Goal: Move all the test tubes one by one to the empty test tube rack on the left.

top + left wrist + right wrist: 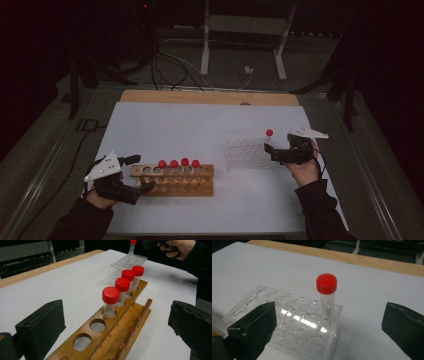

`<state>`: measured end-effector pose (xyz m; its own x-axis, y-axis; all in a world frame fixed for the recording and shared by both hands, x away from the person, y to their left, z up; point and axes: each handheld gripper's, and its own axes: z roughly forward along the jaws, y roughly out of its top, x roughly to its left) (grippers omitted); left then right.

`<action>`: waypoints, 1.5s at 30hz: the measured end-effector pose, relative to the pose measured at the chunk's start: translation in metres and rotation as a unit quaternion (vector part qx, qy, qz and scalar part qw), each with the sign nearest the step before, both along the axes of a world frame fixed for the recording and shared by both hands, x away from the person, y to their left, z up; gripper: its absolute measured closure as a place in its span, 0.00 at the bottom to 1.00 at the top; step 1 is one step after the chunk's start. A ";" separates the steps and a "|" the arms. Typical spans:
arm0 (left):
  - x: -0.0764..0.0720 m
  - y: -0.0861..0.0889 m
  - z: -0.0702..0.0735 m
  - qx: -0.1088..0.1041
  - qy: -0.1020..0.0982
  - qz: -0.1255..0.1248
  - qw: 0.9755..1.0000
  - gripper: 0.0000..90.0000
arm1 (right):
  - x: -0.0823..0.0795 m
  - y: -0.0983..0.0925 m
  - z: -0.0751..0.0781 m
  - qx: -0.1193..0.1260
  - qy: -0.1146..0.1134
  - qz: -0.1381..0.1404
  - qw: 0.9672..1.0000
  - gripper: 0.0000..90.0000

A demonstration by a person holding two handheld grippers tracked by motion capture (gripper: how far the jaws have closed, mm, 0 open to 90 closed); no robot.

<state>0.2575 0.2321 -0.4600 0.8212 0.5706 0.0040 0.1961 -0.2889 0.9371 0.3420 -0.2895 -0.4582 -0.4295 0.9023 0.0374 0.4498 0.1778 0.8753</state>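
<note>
Standing upright in a clear plastic rack near the right edge of the white bench, a single transparent tube with a red screw cap occupies a hole in the rack's end column, on the side nearest the right hand-held gripper. That hand-held gripper hovers just beside the rack with its black jaws spread wide and nothing between them. In the right gripper view the tube rises straight ahead, between the two jaws and a little beyond them, its long axis vertical. Judging by this, the right hand is far nearer to it than the left, and any grasp would come from the side, across the tube's length.

Near the front edge of the bench, toward its left, lies a long brown wooden rack with a row of round holes and a row of pegs. Four more red-capped clear tubes stand in its farther holes; the holes nearer the left end are vacant. The left hand-held gripper rests at that end, jaws released and straddling the wood without gripping it.
</note>
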 end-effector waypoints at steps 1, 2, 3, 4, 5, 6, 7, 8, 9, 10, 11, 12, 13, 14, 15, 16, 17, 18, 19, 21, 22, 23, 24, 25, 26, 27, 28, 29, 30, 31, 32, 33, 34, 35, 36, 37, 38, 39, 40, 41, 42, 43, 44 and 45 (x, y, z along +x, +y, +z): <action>0.000 0.000 0.000 -0.001 0.001 -0.001 1.000 0.02 | 0.001 0.000 -0.001 -0.001 0.002 -0.002 1.000 0.00; 0.000 0.000 0.000 -0.001 0.003 -0.001 1.000 0.02 | 0.001 0.000 -0.002 0.000 0.005 -0.002 1.000 0.00; 0.000 0.000 -0.001 0.004 0.003 -0.002 1.000 0.02 | 0.002 0.000 -0.004 0.000 0.006 -0.002 1.000 0.00; 0.000 -0.001 -0.001 0.005 0.004 -0.003 1.000 0.02 | 0.003 0.000 -0.006 -0.001 0.009 -0.006 1.000 0.00; 0.000 -0.001 -0.001 0.005 0.006 -0.002 1.000 0.02 | 0.005 0.000 -0.008 -0.004 0.013 -0.008 1.000 0.00; 0.000 -0.001 -0.002 0.006 0.005 -0.003 1.000 0.02 | 0.006 0.001 -0.010 -0.007 0.016 -0.010 1.000 0.03; 0.000 -0.001 -0.002 0.006 0.005 -0.004 1.000 0.02 | 0.007 0.001 -0.012 -0.008 0.014 -0.014 1.000 0.05; 0.000 -0.001 -0.002 0.006 0.005 -0.003 1.000 0.02 | 0.007 0.001 -0.014 -0.008 0.016 -0.016 1.000 0.05; 0.000 -0.001 -0.001 0.005 0.004 -0.004 1.000 0.02 | 0.009 0.002 -0.015 -0.009 0.019 -0.018 1.000 0.06; 0.000 -0.001 -0.001 0.005 0.004 -0.004 1.000 0.02 | 0.009 0.003 -0.016 -0.013 0.018 -0.021 1.000 0.08; 0.000 -0.001 -0.001 0.005 0.004 -0.003 1.000 0.02 | 0.010 0.003 -0.017 -0.015 0.018 -0.022 0.999 0.12; 0.001 -0.001 -0.002 0.005 0.005 -0.003 1.000 0.02 | 0.010 0.004 -0.018 -0.015 0.016 -0.024 0.999 0.16; 0.001 -0.001 -0.002 0.007 0.005 -0.002 1.000 0.02 | 0.011 0.005 -0.018 -0.017 0.015 -0.026 0.999 0.21; 0.001 -0.001 -0.002 0.008 0.005 -0.002 1.000 0.02 | 0.011 0.006 -0.019 -0.021 0.013 -0.027 0.999 0.26; 0.001 -0.001 -0.002 0.008 0.006 -0.003 1.000 0.02 | 0.012 0.006 -0.019 -0.023 0.011 -0.030 0.999 0.27; 0.000 -0.001 -0.002 0.009 0.005 -0.002 1.000 0.02 | 0.013 0.007 -0.019 -0.022 0.011 -0.030 0.999 0.30; 0.000 -0.001 -0.002 0.008 0.005 -0.002 1.000 0.02 | 0.013 0.007 -0.019 -0.023 0.011 -0.029 0.999 0.38; 0.000 -0.001 -0.002 0.008 0.005 -0.002 1.000 0.02 | 0.013 0.008 -0.019 -0.023 0.008 -0.031 0.999 0.41; 0.000 -0.001 -0.001 0.007 0.004 -0.002 1.000 0.02 | 0.014 0.008 -0.018 -0.024 0.006 -0.028 0.999 0.44; 0.000 -0.001 -0.002 0.008 0.005 -0.002 1.000 0.02 | 0.013 0.010 -0.017 -0.033 0.002 -0.022 0.999 0.54; 0.000 0.000 -0.002 0.008 0.004 -0.001 1.000 0.02 | 0.013 0.011 -0.017 -0.035 -0.002 -0.022 0.999 0.55; 0.000 0.000 -0.002 0.007 0.005 -0.001 1.000 0.02 | 0.013 0.012 -0.016 -0.035 -0.001 -0.021 0.999 0.59; 0.000 -0.001 -0.002 0.008 0.005 -0.001 1.000 0.02 | 0.014 0.012 -0.016 -0.038 -0.003 -0.021 0.999 0.62; 0.000 -0.001 -0.002 0.008 0.005 -0.002 1.000 0.02 | 0.014 0.013 -0.015 -0.040 -0.003 -0.021 0.999 0.63; 0.000 -0.001 -0.001 0.008 0.005 -0.002 1.000 0.02 | 0.014 0.013 -0.015 -0.039 -0.003 -0.019 0.999 0.66; 0.000 -0.001 -0.001 0.009 0.003 -0.002 1.000 0.02 | 0.015 0.013 -0.015 -0.040 -0.004 -0.017 0.999 0.68; 0.000 -0.001 -0.001 0.009 0.003 -0.002 1.000 0.02 | 0.015 0.014 -0.015 -0.041 -0.005 -0.017 0.999 0.70; 0.000 -0.001 -0.001 0.009 0.003 -0.002 1.000 0.02 | 0.015 0.014 -0.015 -0.040 -0.004 -0.014 0.999 0.71; 0.000 -0.001 -0.001 0.008 0.003 -0.002 1.000 0.02 | 0.015 0.015 -0.015 -0.041 -0.004 -0.013 0.999 0.72; 0.000 -0.001 -0.001 0.009 0.003 -0.002 1.000 0.02 | 0.015 0.015 -0.015 -0.042 -0.002 -0.012 0.999 0.75; 0.000 -0.001 -0.001 0.009 0.003 -0.002 1.000 0.02 | 0.016 0.016 -0.015 -0.041 0.001 -0.011 0.999 0.76; 0.000 0.000 -0.001 0.007 0.003 -0.003 1.000 0.02 | 0.016 0.017 -0.015 -0.042 0.000 -0.011 0.999 0.77; -0.001 -0.001 -0.001 0.008 0.003 -0.002 1.000 0.02 | 0.016 0.017 -0.015 -0.043 0.002 -0.009 0.999 0.79; -0.001 -0.001 -0.001 0.009 0.003 -0.002 1.000 0.02 | 0.017 0.017 -0.015 -0.046 0.002 -0.009 0.999 0.79; -0.001 0.000 -0.001 0.008 0.003 -0.002 1.000 0.02 | 0.018 0.018 -0.015 -0.045 0.003 -0.010 0.999 0.79; -0.001 -0.001 -0.001 0.009 0.003 -0.002 1.000 0.02 | 0.018 0.018 -0.015 -0.043 0.005 -0.011 0.999 0.80; 0.000 -0.001 -0.001 0.010 0.003 -0.002 1.000 0.02 | 0.019 0.018 -0.016 -0.046 0.005 -0.012 0.999 0.81; 0.000 0.000 -0.001 0.009 0.003 -0.003 1.000 0.02 | 0.019 0.018 -0.016 -0.046 0.007 -0.011 0.999 0.81; 0.000 0.000 -0.001 0.009 0.003 -0.002 1.000 0.02 | 0.020 0.018 -0.016 -0.045 0.008 -0.011 0.999 0.81; 0.000 -0.001 -0.001 0.010 0.003 -0.002 1.000 0.02 | 0.020 0.018 -0.017 -0.047 0.010 -0.012 0.999 0.81; 0.000 -0.001 -0.001 0.009 0.003 -0.003 1.000 0.02 | 0.021 0.019 -0.017 -0.048 0.011 -0.013 0.999 0.81; 0.000 -0.001 -0.001 0.009 0.003 -0.003 1.000 0.02 | 0.020 0.019 -0.017 -0.049 0.012 -0.014 0.999 0.81; 0.000 -0.001 -0.001 0.010 0.003 -0.002 1.000 0.02 | 0.021 0.019 -0.017 -0.051 0.011 -0.014 0.999 0.82; 0.000 -0.001 -0.001 0.010 0.004 -0.003 1.000 0.02 | 0.021 0.019 -0.017 -0.052 0.012 -0.014 0.998 0.82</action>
<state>0.2570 0.2313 -0.4610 0.8249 0.5652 0.0090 0.2010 -0.3082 0.9298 0.3627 -0.2703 -0.4750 -0.4042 0.9135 -0.0470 0.4757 0.2538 0.8422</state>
